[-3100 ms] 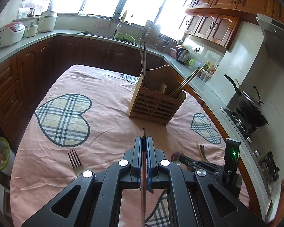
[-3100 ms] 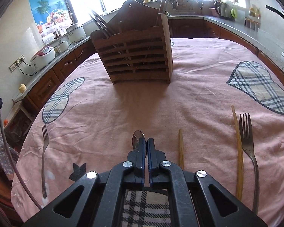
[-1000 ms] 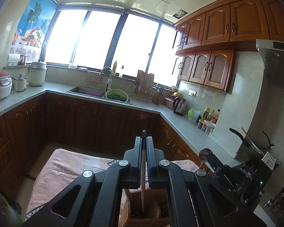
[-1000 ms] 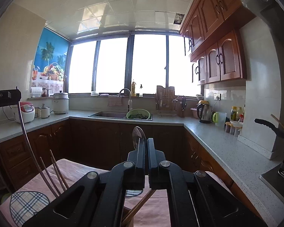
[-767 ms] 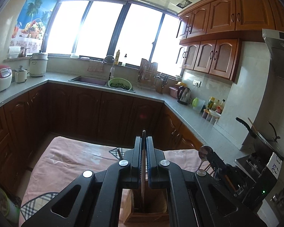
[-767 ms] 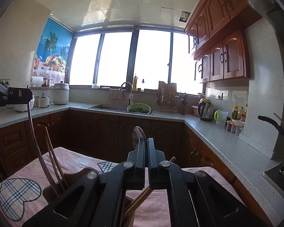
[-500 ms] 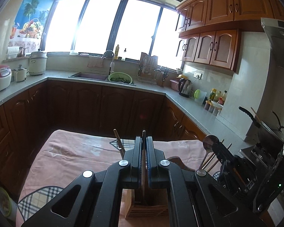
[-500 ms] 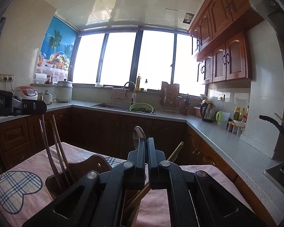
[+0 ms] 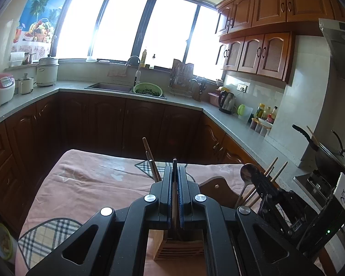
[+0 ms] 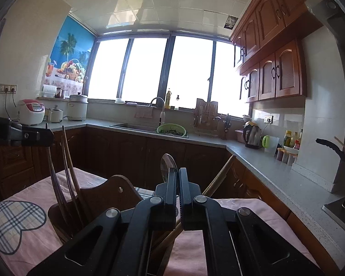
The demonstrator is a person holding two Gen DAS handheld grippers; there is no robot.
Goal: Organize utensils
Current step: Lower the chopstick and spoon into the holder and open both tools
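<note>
In the left wrist view my left gripper (image 9: 175, 172) is shut on a thin dark chopstick (image 9: 174, 162). The chopstick runs straight down into the wooden utensil holder (image 9: 179, 247) beneath the jaws. To the right, my right gripper (image 9: 256, 180) grips a metal spoon (image 9: 247, 172) over the holder's right side. In the right wrist view the right gripper (image 10: 178, 184) is shut on the spoon (image 10: 168, 164), bowl upward, above the holder (image 10: 108, 195). Several chopsticks (image 10: 66, 172) stand in its left compartment. The left gripper (image 10: 23, 135) shows at the left edge.
The holder stands on a table with a pink heart-patterned cloth (image 9: 92, 184). Dark cabinets and a grey counter (image 9: 188, 102) wrap around behind. A sink (image 9: 108, 87), kettle (image 9: 226, 100) and wok (image 9: 329, 158) sit along it.
Both grippers have sunk toward the holder, still shut on the chopstick and the spoon. The holder and table have risen into view.
</note>
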